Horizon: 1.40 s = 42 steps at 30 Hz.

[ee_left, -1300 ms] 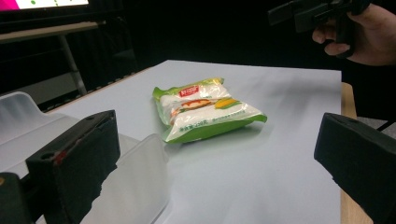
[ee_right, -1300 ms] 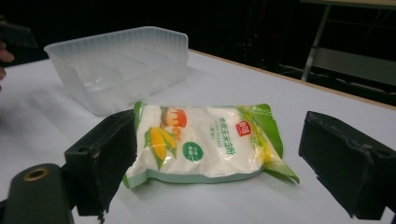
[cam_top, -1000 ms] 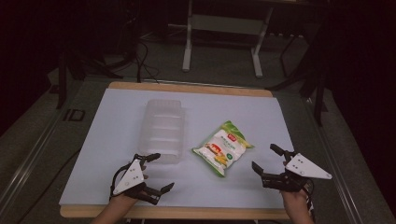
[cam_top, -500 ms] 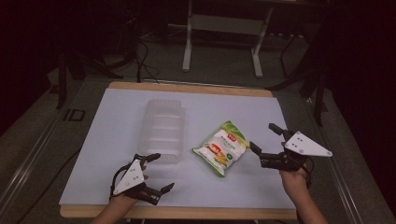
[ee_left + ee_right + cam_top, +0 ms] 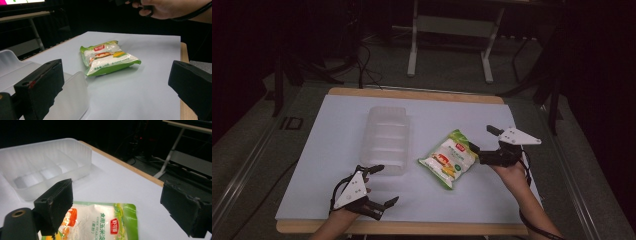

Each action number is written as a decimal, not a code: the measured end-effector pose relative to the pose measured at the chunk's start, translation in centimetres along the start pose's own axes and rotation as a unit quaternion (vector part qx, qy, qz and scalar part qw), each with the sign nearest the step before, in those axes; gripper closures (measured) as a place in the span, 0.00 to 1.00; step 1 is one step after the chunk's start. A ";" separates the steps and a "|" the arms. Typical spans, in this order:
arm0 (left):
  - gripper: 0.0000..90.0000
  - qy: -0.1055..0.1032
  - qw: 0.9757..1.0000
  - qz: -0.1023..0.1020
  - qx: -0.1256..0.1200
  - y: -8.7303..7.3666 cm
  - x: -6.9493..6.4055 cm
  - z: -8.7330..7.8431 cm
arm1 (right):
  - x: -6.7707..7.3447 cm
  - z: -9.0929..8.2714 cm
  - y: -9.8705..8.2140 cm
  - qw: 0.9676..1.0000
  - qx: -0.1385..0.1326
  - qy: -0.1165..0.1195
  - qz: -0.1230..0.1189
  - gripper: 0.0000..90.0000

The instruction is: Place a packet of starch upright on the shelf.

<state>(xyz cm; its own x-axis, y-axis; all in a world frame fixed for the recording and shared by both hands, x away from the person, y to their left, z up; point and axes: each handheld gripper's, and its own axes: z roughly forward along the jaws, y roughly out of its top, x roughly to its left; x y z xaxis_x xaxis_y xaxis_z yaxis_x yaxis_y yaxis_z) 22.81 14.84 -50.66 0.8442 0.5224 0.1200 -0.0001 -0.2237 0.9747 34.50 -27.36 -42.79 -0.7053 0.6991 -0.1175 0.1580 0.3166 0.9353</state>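
The green and white snack bag [image 5: 448, 161] lies flat on the white tabletop [image 5: 322, 150], just beside the clear plastic tray [image 5: 385, 137]. The right gripper [image 5: 482, 140] sits at the bag's edge — jaws wide apart. The left gripper [image 5: 381, 185] waits near the tray — jaws apart too.

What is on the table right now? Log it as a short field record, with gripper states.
surface: white table top
container: clear divided plastic tray, empty, left of the bag
item: green and white corn starch bag, lying flat
left gripper: open, at the near edge, holding nothing
right gripper: open, at the bag's right end, not closed on it
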 end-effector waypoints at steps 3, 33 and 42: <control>0.01 -0.001 1.000 0.000 0.001 0.0 0.0 0.0 | -0.3 0.6 -0.5 1.000 0.004 0.010 0.002 0.12; 0.01 -0.008 1.000 -0.002 0.005 -0.1 0.0 0.1 | -2.6 6.5 -7.9 0.984 0.179 0.009 -0.004 0.12; 0.01 -0.012 1.000 -0.009 0.003 0.0 -0.1 0.1 | -2.3 7.3 -8.6 0.977 0.210 0.011 -0.022 0.16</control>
<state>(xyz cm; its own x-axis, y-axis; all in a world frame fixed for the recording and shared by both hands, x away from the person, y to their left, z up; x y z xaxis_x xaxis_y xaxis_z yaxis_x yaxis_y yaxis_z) 22.85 14.69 -50.68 0.8565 0.5067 0.0985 0.0175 -0.2192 0.9755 39.80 -27.02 -53.00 -0.7321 0.6661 -0.1429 0.3936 0.5848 0.7093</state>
